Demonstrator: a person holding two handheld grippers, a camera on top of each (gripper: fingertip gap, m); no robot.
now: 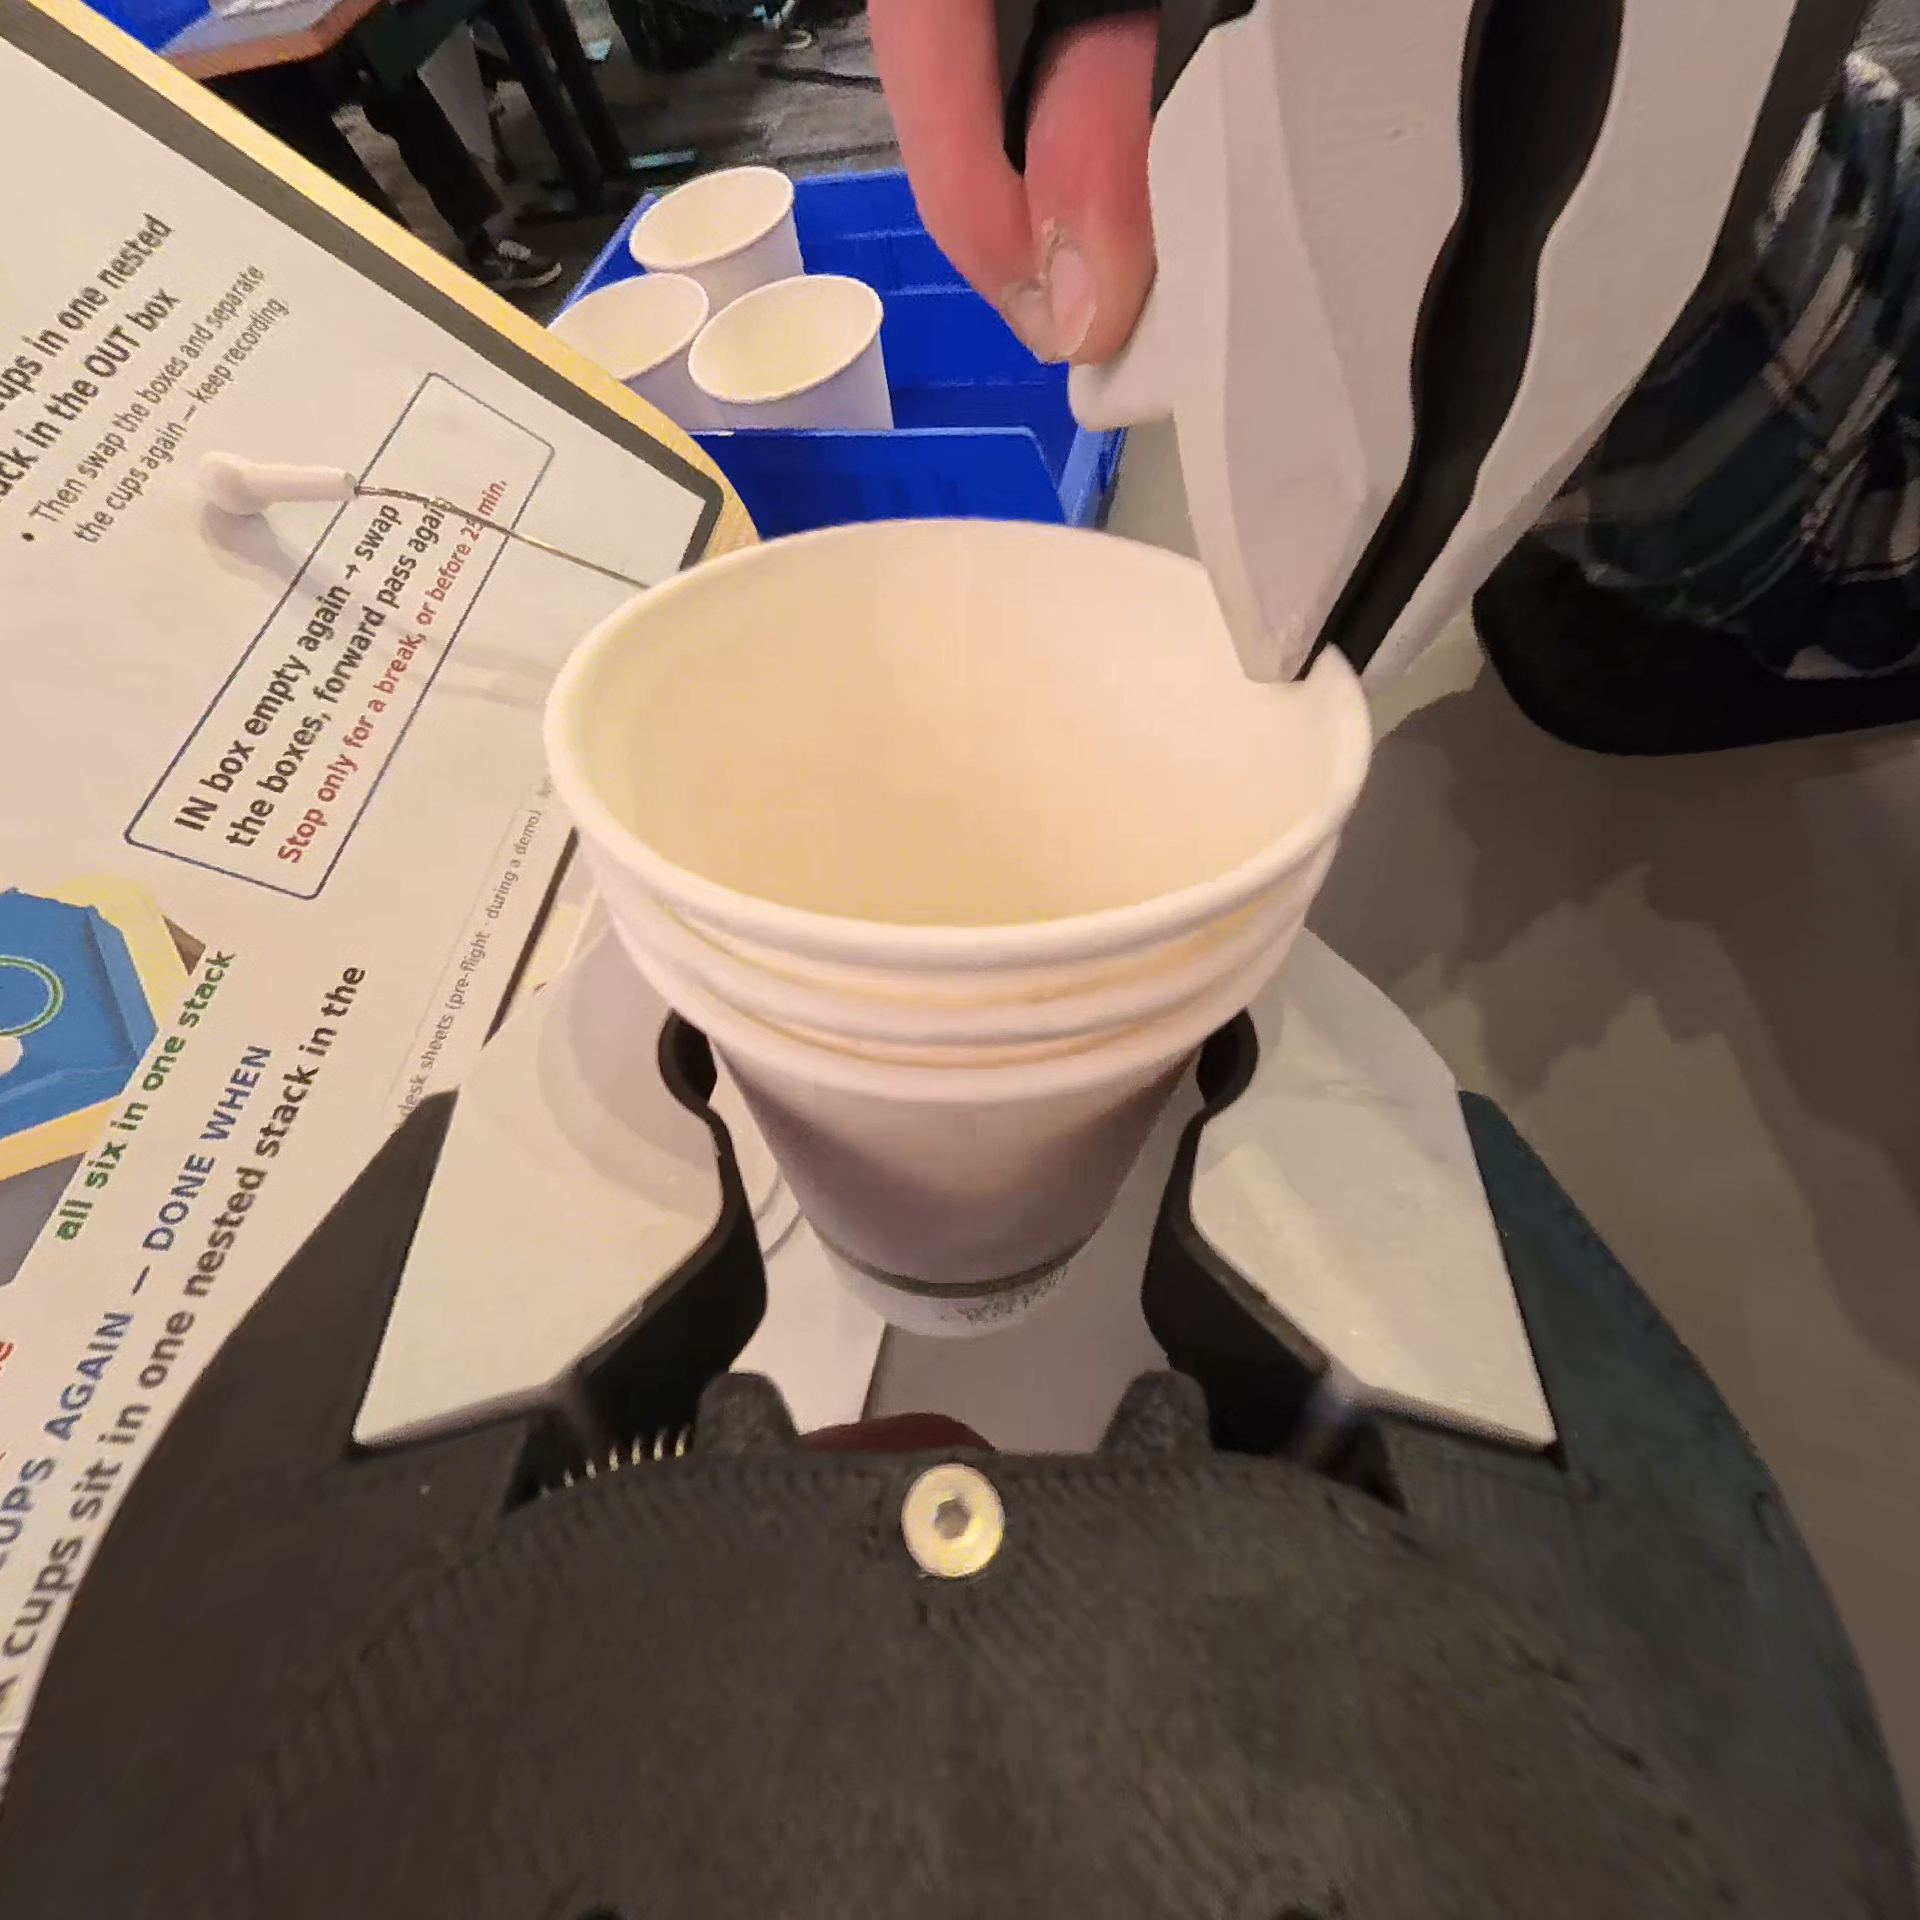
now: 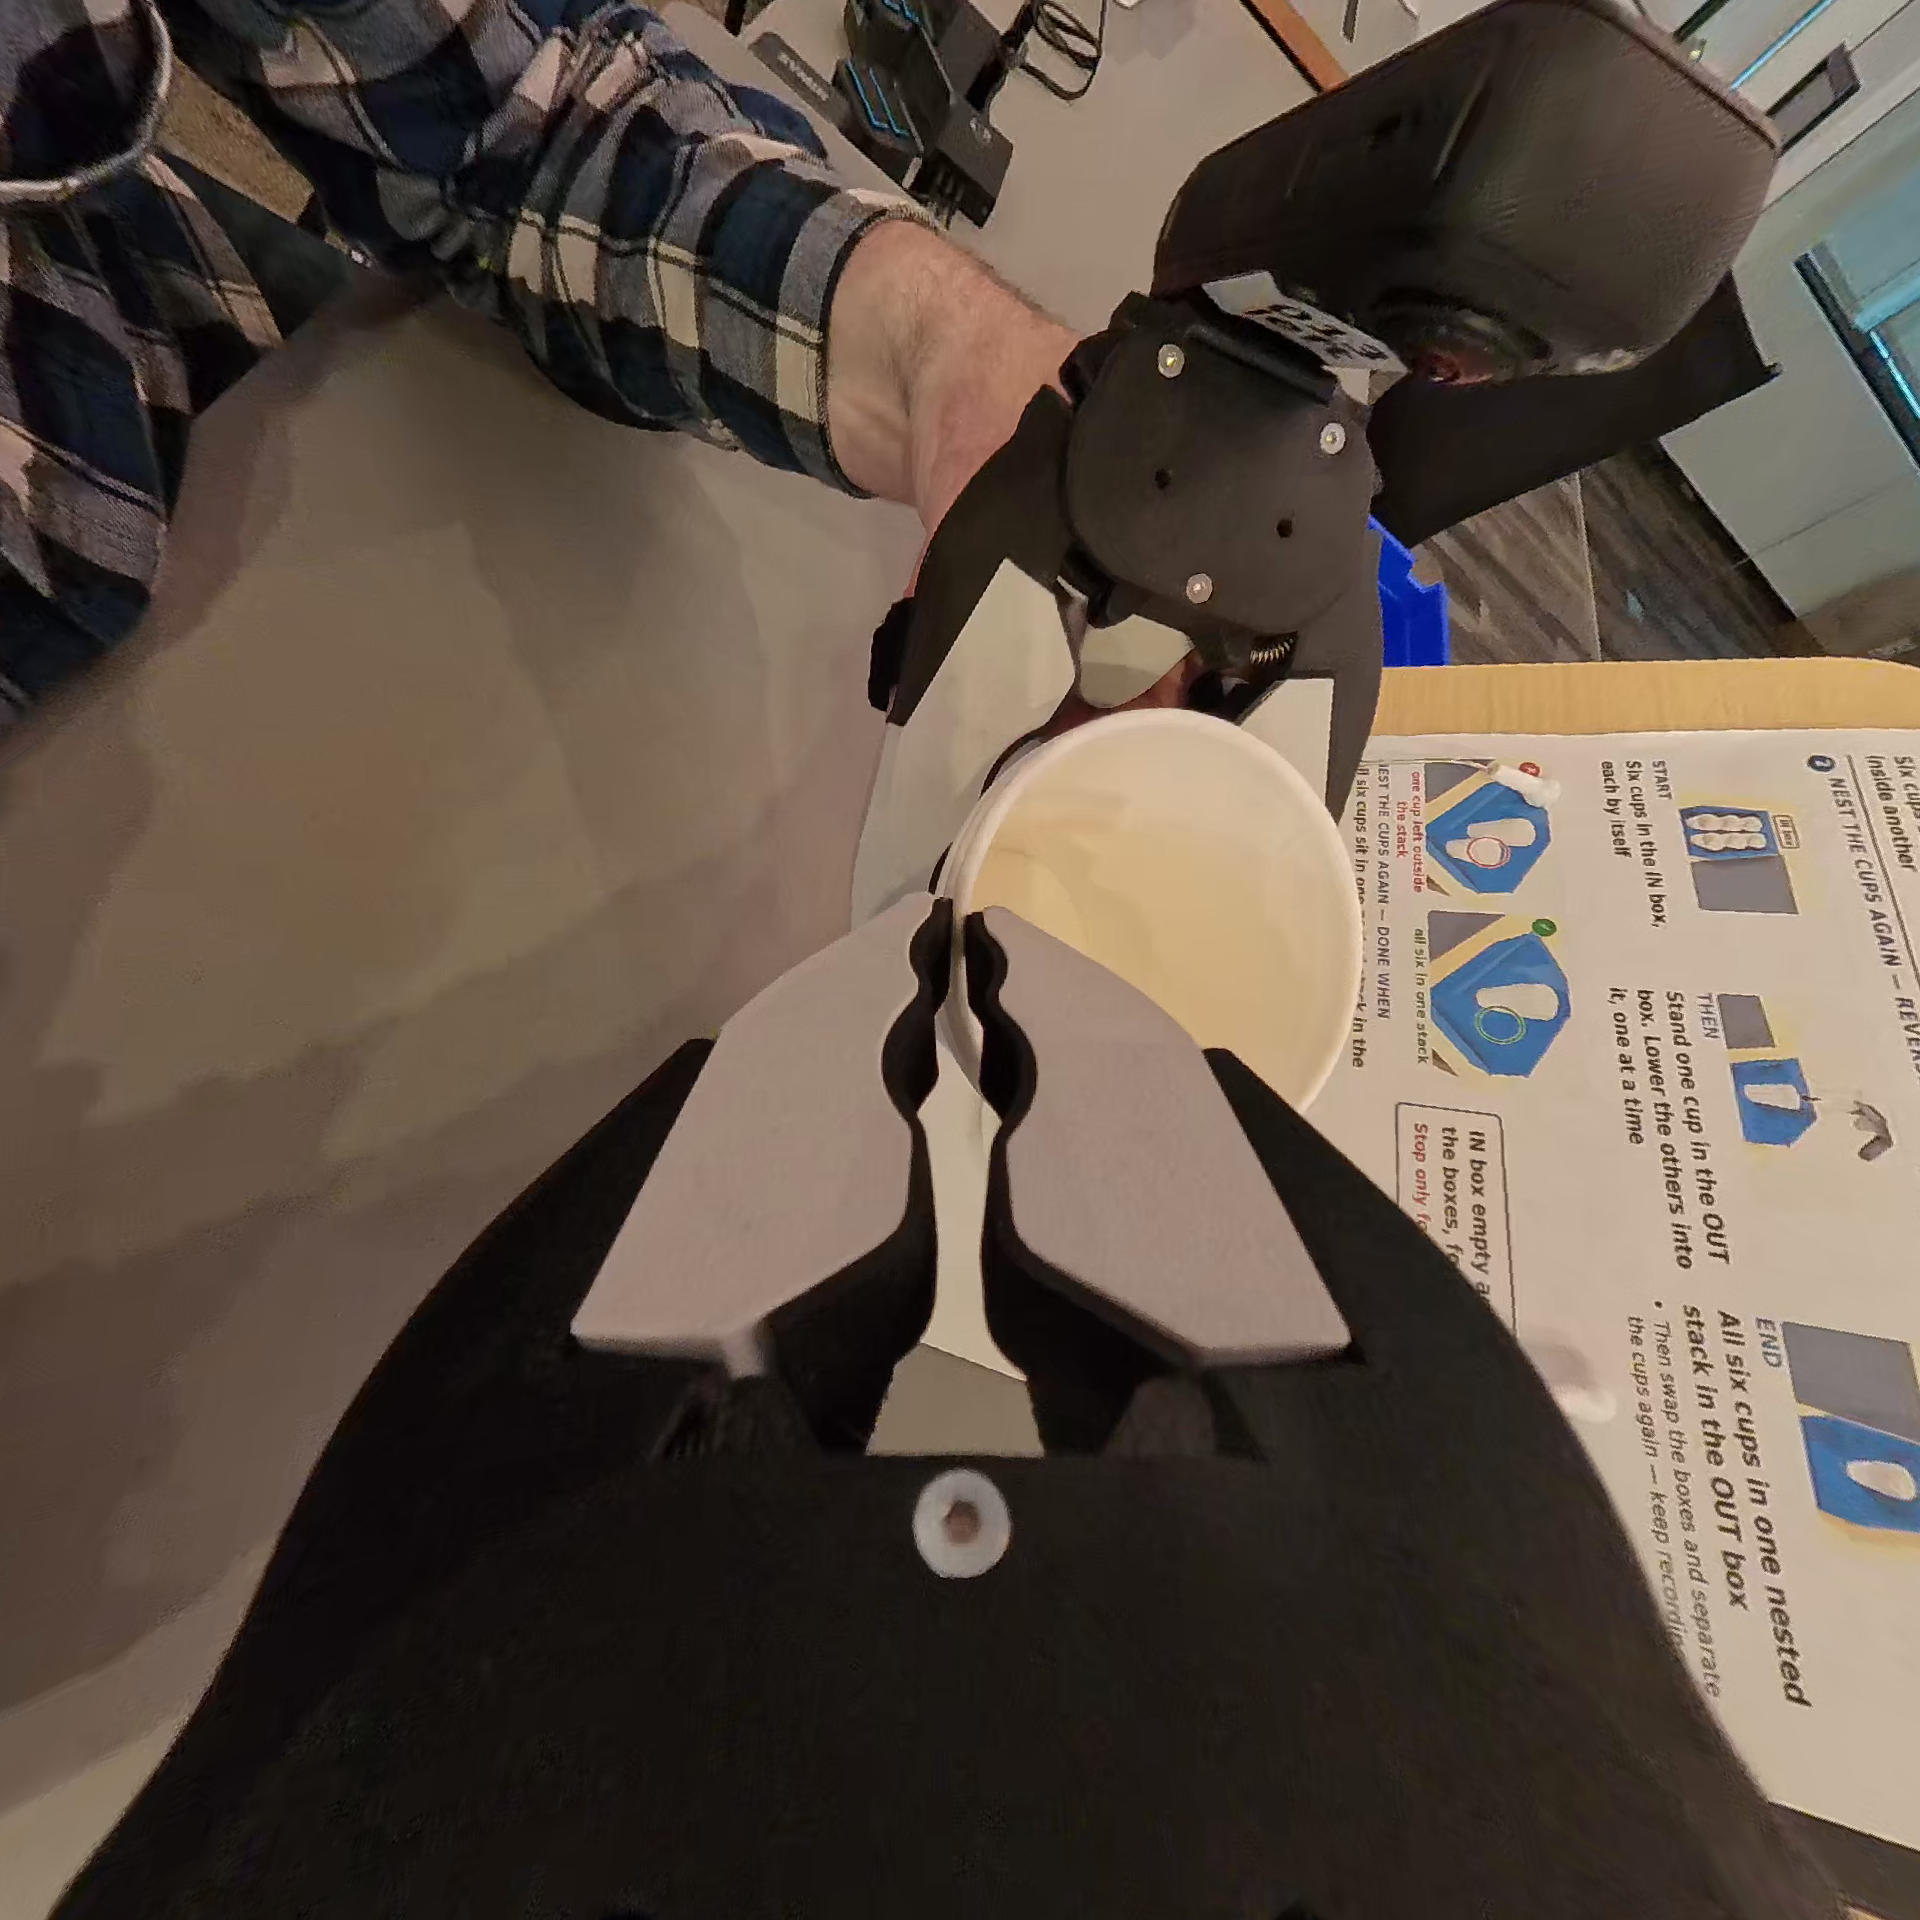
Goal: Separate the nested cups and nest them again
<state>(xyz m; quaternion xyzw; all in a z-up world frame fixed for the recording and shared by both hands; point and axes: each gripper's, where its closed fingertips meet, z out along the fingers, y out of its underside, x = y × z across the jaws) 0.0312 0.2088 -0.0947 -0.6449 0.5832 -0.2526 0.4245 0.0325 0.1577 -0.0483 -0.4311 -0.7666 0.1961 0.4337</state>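
- Left wrist view: the wide mouth of the nested stack of white paper cups (image 1: pixel 951 831) hides the left gripper's (image 1: pixel 956 1081) fingertips; only the dark notches of the fingers show on either side of the stack's body, just under the rims.
- Base of the stack is shadowed; three rims can be counted, more I cannot tell.
- Right wrist view: the right gripper's (image 2: pixel 958 935) own fingers cover the near wall of the top cup, and the left gripper's body blocks the stack's lower half.
- The person's hand (image 1: pixel 1023 197) and plaid sleeve (image 2: pixel 582 208) are cut off by the frame edges.
- Surroundings: a printed instruction sheet (image 1: pixel 260 582) lies on a board on the grey counter (image 1: pixel 1610 987). A small white stick with a thin wire (image 1: pixel 281 483) rests on the sheet.
- Beyond the board, a blue bin (image 1: pixel 935 478) holds three separate white cups (image 1: pixel 758 332) standing upright.
- Left gripper: spread wide around the stack, holding it by the body below the rims, mouth tipped toward the camera, above the counter.
- Right gripper: clenched on the rim of the topmost cup, one finger (image 1: pixel 1262 582) inside the mouth and the other outside, the cup wall pinched between the pads.
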